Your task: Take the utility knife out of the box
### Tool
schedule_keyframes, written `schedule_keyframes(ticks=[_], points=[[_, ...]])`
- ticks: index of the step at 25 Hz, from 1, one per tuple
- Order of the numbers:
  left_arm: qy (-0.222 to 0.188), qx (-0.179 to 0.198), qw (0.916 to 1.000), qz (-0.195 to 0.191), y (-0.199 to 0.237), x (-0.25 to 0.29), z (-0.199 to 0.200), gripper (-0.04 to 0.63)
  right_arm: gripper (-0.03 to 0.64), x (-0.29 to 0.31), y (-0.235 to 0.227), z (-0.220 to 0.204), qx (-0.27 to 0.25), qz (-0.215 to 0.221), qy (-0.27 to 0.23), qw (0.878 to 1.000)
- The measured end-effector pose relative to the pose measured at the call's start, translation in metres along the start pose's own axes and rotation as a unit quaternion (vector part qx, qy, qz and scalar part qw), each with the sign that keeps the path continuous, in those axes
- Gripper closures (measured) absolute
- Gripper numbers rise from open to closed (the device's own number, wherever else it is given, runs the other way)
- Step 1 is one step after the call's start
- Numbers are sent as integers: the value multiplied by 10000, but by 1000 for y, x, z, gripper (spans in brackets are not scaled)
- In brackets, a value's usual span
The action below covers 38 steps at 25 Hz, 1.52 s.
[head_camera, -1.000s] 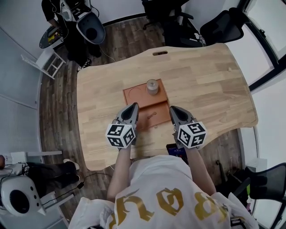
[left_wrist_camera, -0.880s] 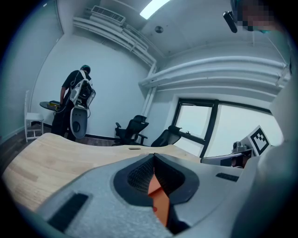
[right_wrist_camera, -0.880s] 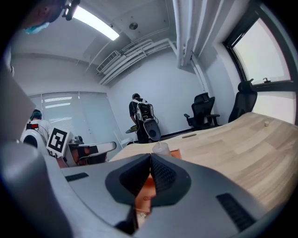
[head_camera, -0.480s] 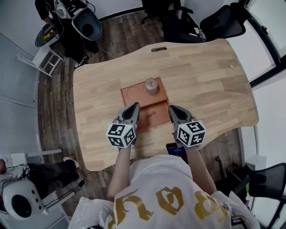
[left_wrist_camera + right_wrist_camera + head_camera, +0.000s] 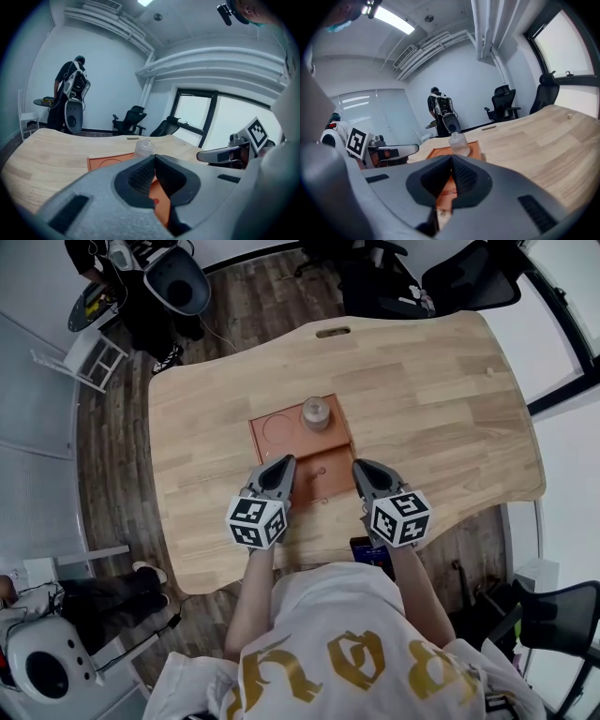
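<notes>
We hold the left hand-held gripper [image 5: 282, 463] over the near left part of the orange box [image 5: 281, 432]. Its jaws are pressed together, dark pads meeting tip to tip, with nothing between them. The right hand-held gripper [image 5: 360, 466] sits at the box's near right edge, its jaws likewise squeezed closed on nothing. We cannot tell whether either one touches the box. The box lies flat on the light wooden bench [image 5: 431, 399] and is well in from every side of it. A small clear bottle [image 5: 316, 413] stands upright on the box's far right corner, beyond both grippers. A round outline marks the box's far left part. We cannot make out the utility knife in any view. Black office chairs [image 5: 464, 277] stand on the floor beyond the box, past the bench's far edge.
</notes>
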<state>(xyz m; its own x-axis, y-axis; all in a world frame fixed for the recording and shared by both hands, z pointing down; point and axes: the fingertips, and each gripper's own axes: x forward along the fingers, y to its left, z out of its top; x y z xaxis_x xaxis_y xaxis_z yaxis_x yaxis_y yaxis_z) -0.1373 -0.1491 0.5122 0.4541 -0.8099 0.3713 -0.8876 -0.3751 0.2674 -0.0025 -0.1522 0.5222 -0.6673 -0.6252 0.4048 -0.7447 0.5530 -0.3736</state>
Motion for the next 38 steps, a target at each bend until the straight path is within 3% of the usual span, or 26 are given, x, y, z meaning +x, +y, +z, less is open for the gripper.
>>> schedule_keyframes(ticks=[8, 12, 24, 32, 38], points=[[376, 120, 9991, -147, -1, 15, -18, 585, 605, 4, -17, -11, 49, -138, 130, 9998], [877, 406, 9950, -253, -4, 27, -39, 584, 605, 7, -25, -15, 139, -174, 178, 9996], [1697, 421, 9840, -344, -1, 45, -81, 584, 604, 21, -40, -32, 248, -100, 459, 9986], [2244, 170, 9729, -535, -3, 61, -107, 584, 605, 25, -51, -38, 270, -78, 604, 9978], [2716, 776, 9576, -565, -5, 64, -127, 584, 604, 29, -56, -47, 245, -53, 746, 9969]])
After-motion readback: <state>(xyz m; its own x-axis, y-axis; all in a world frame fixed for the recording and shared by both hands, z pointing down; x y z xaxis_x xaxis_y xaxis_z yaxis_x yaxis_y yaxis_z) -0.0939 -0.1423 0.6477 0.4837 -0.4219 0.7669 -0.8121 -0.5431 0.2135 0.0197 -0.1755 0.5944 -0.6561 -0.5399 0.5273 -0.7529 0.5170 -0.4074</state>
